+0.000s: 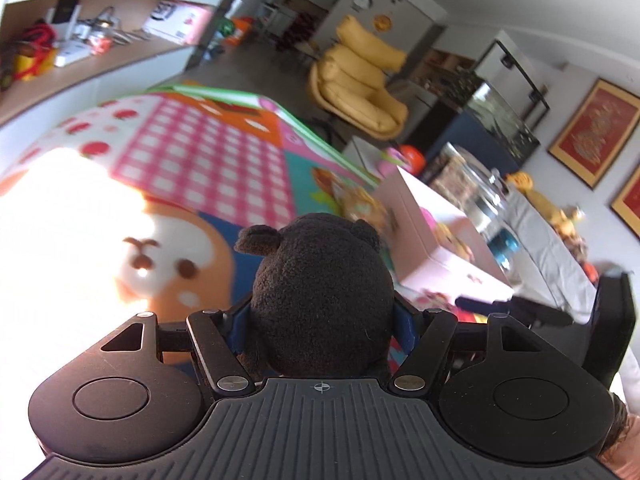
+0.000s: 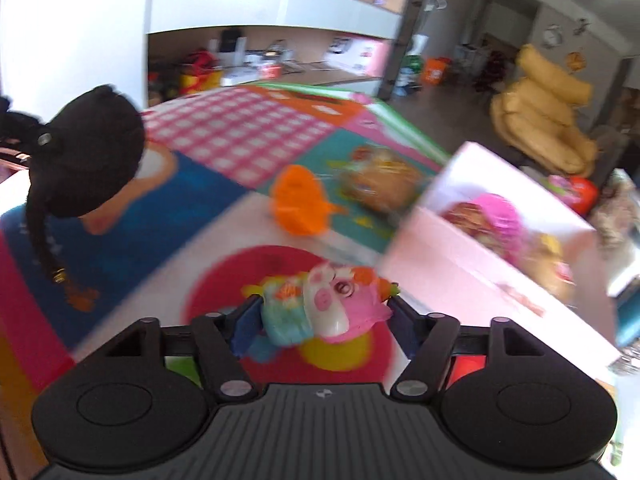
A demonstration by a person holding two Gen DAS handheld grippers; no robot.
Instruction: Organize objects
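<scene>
Left hand-held gripper (image 1: 320, 316) is clamped on one black plush bear (image 1: 320, 296); both blue pads press into its sides, and its two round ears point away from my camera. I hold it above the play mat (image 1: 208, 152), a patchwork of pink check, orange, teal and blue panels lying on the floor.

My right hand-held gripper (image 2: 324, 316) has one pink pig toy (image 2: 332, 308) between its two fingers. That toy has a white face, a pale blue patterned part and orange trim. Its pink edge meets the right-side pad and the blue part meets the left-side pad, so I record it as gripped, with the note that motion blur softens the contact lines. No earlier view was supplied for comparison.

Items counted on the mat from the right wrist camera: one orange toy (image 2: 298, 206) and one round tan toy (image 2: 380, 184), near each other and apart. One pink box (image 2: 492, 248) with a printed lid sits just beside the tan toy, at the mat's edge. The same black bear shows at the left of that view, hanging in my other gripper.

One yellow cushioned chair (image 1: 360, 80) stands beyond the mat.
</scene>
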